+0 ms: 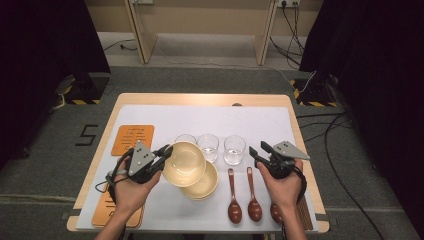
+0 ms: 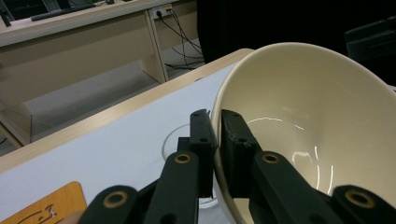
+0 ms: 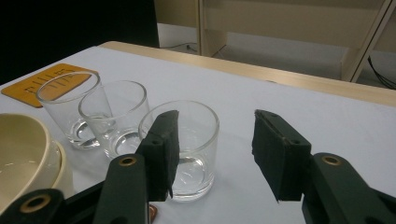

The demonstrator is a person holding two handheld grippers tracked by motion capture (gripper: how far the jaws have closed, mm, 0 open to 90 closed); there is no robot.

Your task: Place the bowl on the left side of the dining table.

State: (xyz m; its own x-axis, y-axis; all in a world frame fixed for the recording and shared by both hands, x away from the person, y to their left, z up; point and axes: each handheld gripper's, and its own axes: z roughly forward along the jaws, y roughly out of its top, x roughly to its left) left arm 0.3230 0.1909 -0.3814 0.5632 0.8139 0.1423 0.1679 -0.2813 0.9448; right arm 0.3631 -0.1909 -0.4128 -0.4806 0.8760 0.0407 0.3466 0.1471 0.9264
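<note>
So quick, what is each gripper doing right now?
Left gripper: shut on the rim of the cream bowl, holding it tilted.
Right gripper: open, holding nothing, near a glass.

Item: bowl (image 1: 184,163), cream, glossy inside, round, plain rim. I have it lifted and tilted, its opening turned up and toward the table's near edge, its left rim pinched in my left gripper (image 1: 166,151), one jaw inside the wall, one outside. It hangs over the left-centre of the table, partly above a second bowl (image 1: 206,184) of the same cream make. That one sits flat and upright on the white cover, nearer the near edge, and I cannot tell whether the two touch.
</note>
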